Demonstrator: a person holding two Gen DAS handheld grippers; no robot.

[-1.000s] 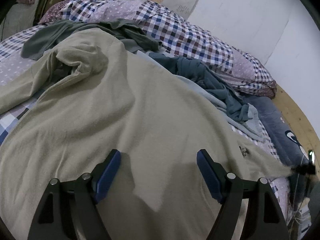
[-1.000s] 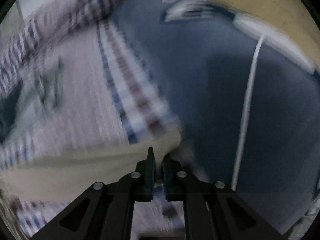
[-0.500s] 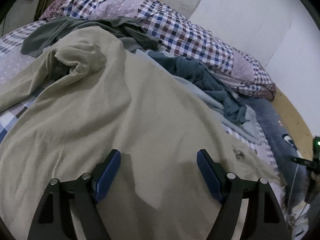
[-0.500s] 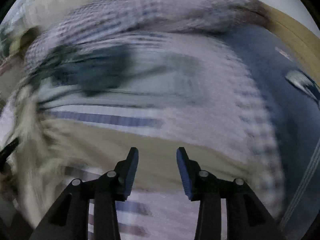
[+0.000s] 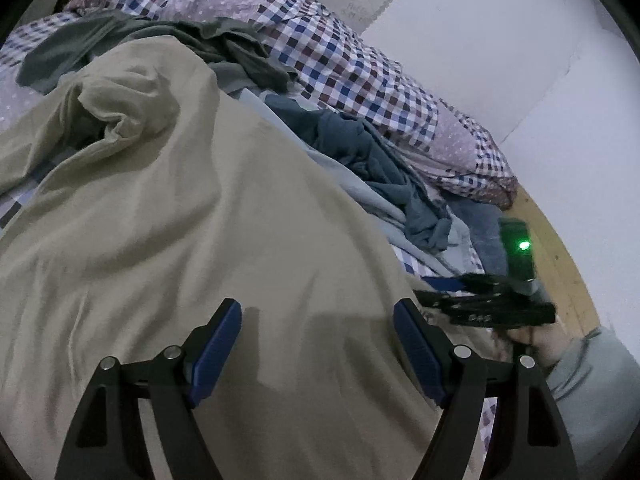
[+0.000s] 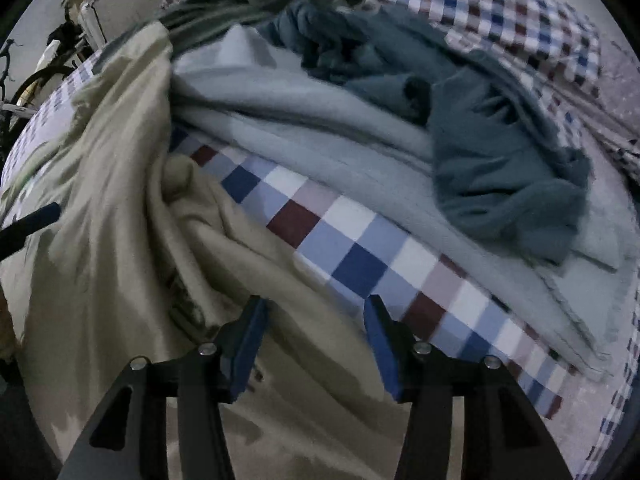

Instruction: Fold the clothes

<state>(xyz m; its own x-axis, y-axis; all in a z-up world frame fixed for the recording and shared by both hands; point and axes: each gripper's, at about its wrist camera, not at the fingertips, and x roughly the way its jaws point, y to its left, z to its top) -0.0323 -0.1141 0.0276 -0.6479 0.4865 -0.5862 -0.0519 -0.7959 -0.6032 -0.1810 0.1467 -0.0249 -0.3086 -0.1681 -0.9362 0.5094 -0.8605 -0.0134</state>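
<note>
The right tongs [image 6: 316,320], shut a second ago, now gape, apparently over the beige garment [image 6: 120,240].

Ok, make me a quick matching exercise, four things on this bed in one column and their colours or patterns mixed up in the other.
Things:
1. big garment under the left gripper
2. crumpled garment
3. flat garment beneath it
4. bedsheet

Colours:
A. checked
B. beige
C. dark teal
D. pale blue-grey

Pairs: 1-B, 2-C, 3-D, 4-A
</note>
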